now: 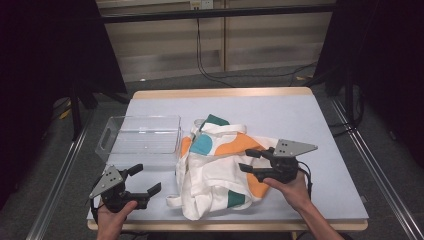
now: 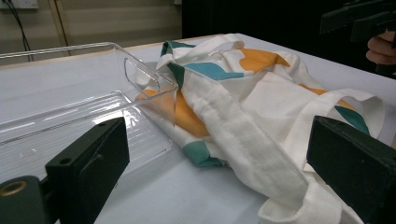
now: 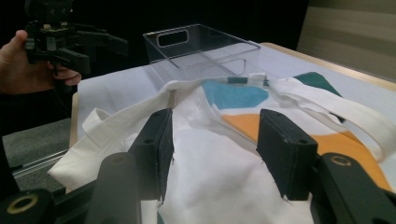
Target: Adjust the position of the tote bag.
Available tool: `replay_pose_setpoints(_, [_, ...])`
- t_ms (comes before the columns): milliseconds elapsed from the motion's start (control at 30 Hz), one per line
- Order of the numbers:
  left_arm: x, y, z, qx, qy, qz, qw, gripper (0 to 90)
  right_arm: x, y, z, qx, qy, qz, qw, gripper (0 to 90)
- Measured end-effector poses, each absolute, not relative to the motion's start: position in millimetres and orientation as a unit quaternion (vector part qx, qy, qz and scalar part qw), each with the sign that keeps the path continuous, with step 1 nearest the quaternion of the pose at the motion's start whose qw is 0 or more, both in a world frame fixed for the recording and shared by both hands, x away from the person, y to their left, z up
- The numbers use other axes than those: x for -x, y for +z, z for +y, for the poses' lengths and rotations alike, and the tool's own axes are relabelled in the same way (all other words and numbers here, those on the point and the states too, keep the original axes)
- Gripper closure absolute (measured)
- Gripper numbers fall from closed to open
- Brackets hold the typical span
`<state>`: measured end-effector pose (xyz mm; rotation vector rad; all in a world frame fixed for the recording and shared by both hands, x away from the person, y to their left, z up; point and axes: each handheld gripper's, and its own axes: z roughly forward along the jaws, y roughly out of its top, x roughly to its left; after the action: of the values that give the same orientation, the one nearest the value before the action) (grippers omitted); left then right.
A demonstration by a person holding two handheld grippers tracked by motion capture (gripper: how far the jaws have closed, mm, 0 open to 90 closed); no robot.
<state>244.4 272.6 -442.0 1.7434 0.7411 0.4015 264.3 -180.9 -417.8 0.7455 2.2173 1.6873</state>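
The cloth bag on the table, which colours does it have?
The cloth bag is white with orange and teal patches, clearest in the high view.

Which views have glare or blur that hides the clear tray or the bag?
High view: even light, the clear tray shows faint rim glints. Left gripper view: its near jaws are soft, the tote bag sharp. Right gripper view: dark background, jaws blurred, bag readable.

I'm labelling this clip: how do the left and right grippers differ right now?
The left gripper hovers over bare table near the front edge, beside the clear bin; the right gripper sits over the tote bag. The left one's fingers are spread wide with nothing between them; the right one's fingers stand closer together, pressing down on the bag's cloth. Both are open and hand-held.
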Motion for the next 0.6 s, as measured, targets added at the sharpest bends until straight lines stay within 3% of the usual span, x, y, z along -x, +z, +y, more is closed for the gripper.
replay_pose_setpoints(600, [-244, -442, 279, -0.740, 0.169, 0.318, 0.569, 5.9, -295, -420, -134, -0.216, 0.581, 0.780, 0.087, 49.9])
